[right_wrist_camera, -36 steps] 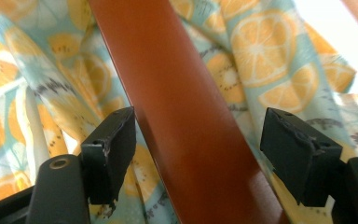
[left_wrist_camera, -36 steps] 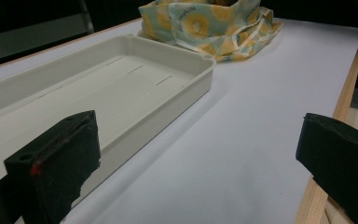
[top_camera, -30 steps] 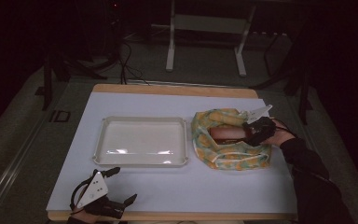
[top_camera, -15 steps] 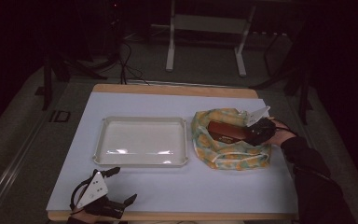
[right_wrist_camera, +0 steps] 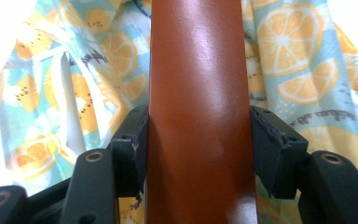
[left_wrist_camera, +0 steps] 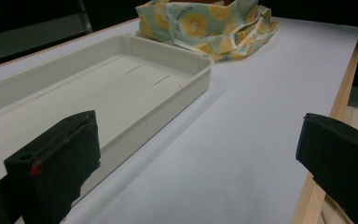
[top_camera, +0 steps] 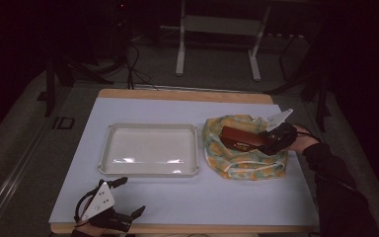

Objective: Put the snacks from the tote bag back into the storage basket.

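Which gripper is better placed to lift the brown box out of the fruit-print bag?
Right. The right gripper is shut on the brown box inside the fruit-print bag. The left gripper rests open at the table's near edge, beyond the white tray.
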### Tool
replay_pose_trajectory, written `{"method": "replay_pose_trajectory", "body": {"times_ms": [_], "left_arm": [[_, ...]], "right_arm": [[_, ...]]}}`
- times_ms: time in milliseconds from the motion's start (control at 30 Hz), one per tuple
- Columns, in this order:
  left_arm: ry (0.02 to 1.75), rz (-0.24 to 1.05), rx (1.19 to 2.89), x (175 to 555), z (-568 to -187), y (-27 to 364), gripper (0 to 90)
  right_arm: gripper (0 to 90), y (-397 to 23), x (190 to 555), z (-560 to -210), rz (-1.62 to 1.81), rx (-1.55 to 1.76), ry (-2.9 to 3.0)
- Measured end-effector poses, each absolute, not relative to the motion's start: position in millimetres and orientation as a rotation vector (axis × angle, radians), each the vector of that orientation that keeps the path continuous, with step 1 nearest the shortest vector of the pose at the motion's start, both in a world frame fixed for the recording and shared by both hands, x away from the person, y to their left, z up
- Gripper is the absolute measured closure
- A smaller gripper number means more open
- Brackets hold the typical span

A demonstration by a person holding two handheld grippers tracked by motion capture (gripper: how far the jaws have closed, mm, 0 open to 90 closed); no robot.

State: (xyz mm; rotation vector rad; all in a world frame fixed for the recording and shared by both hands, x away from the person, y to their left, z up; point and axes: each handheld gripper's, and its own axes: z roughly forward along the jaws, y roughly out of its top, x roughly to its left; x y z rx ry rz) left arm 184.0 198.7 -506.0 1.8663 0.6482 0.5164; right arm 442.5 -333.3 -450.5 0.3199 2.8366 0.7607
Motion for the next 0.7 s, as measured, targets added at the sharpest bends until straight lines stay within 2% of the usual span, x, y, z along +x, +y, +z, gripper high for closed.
{"method": "replay_pose_trajectory", "body": {"times_ms": [700], "left_arm": [[0.640,0.508,1.877,183,-506,197,0.0]], "right_arm": [[43.2,-338,434,-405,0.787,0.288,2.775]]}}
